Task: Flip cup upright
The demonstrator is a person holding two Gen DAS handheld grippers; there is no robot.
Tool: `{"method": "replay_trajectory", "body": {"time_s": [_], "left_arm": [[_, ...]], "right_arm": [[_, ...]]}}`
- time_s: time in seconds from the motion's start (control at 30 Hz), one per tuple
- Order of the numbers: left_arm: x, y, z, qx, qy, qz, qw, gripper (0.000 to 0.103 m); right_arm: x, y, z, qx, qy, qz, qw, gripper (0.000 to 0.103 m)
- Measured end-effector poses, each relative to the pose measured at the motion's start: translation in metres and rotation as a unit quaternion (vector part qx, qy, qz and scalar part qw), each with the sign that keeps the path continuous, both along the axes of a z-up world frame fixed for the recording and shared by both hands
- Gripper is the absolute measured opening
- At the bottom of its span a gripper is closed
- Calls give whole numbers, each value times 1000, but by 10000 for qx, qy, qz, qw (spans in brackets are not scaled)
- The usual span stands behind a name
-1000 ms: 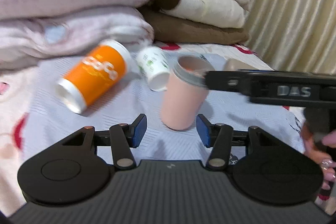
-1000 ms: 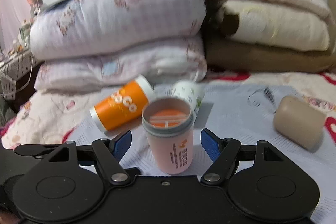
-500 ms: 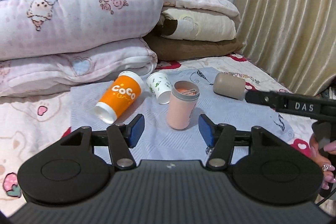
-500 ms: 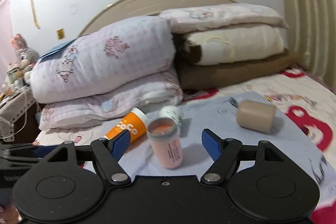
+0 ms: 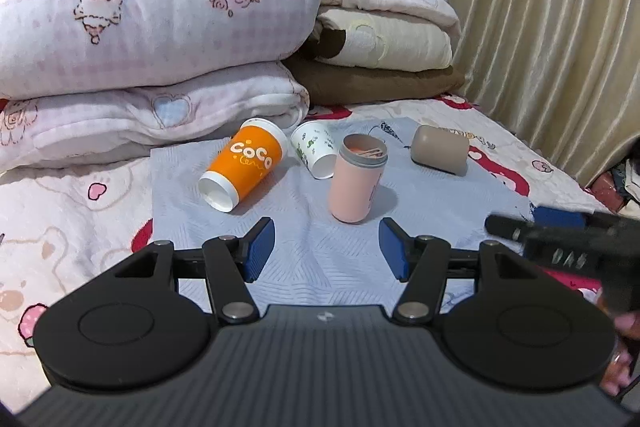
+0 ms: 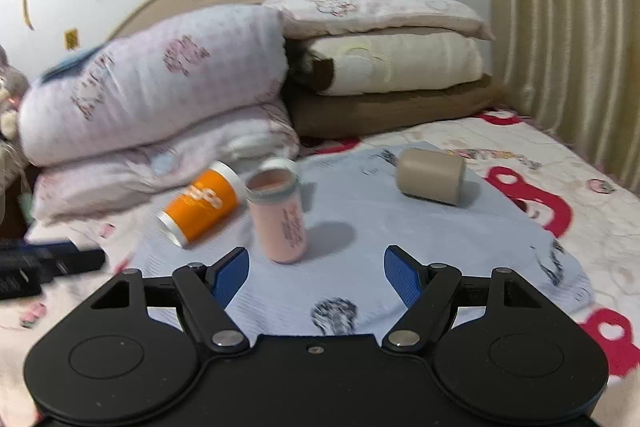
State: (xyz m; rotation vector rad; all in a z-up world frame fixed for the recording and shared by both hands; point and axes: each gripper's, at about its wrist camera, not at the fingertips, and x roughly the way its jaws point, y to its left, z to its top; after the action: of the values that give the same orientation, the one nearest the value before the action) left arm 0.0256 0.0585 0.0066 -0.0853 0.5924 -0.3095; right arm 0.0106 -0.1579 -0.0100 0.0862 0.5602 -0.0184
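Note:
A pink cup (image 5: pixel 356 185) (image 6: pixel 280 219) stands upright on the pale blue cloth (image 5: pixel 304 247), mouth up. An orange COCO cup (image 5: pixel 244 163) (image 6: pixel 202 205) lies on its side to its left. A small white patterned cup (image 5: pixel 316 149) lies on its side behind them. A beige cup (image 5: pixel 440 149) (image 6: pixel 432 175) lies on its side at the right. My left gripper (image 5: pixel 326 251) is open and empty, a little short of the pink cup. My right gripper (image 6: pixel 316 273) is open and empty, back from the pink cup.
Stacked pink quilts (image 5: pixel 152 39) and folded cream and brown blankets (image 5: pixel 380 67) fill the back of the bed. A curtain (image 5: pixel 560 27) hangs at the right. The right gripper's body shows at the right edge of the left wrist view (image 5: pixel 568 243).
Both grippers have pulled back from the pink cup, which stays upright on the cloth. The right gripper has moved back and to the right.

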Motion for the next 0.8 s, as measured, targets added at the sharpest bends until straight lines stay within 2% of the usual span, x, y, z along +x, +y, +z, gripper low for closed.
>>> {"method": "replay_trajectory", "body": {"time_s": [0.1, 0.33, 0.43, 0.57, 0.63, 0.8], "left_arm": [[-6, -1, -1, 33, -50, -20, 10000, 57], [-20, -7, -3, -71, 25, -34, 10000, 58], [-25, -9, -4, 4, -43, -54, 10000, 67], [-26, -7, -4, -34, -123, -41, 9999, 80], [-26, -6, -4, -51, -164, -49, 9998, 91], [-24, -4, -5, -34, -129, -57, 9999, 97]], "right_arm": [[-6, 1, -3, 141, 83, -46, 9999, 79], [-17, 12, -4, -12, 73, -94, 9999, 82], [-23, 14, -2, -98, -36, -213, 9997, 93], [-27, 17, 2, -221, -95, -514, 9984, 98], [-28, 20, 4, -356, -178, -640, 9972, 99], [-34, 21, 9, -427, -352, -740, 9957, 101]]}}
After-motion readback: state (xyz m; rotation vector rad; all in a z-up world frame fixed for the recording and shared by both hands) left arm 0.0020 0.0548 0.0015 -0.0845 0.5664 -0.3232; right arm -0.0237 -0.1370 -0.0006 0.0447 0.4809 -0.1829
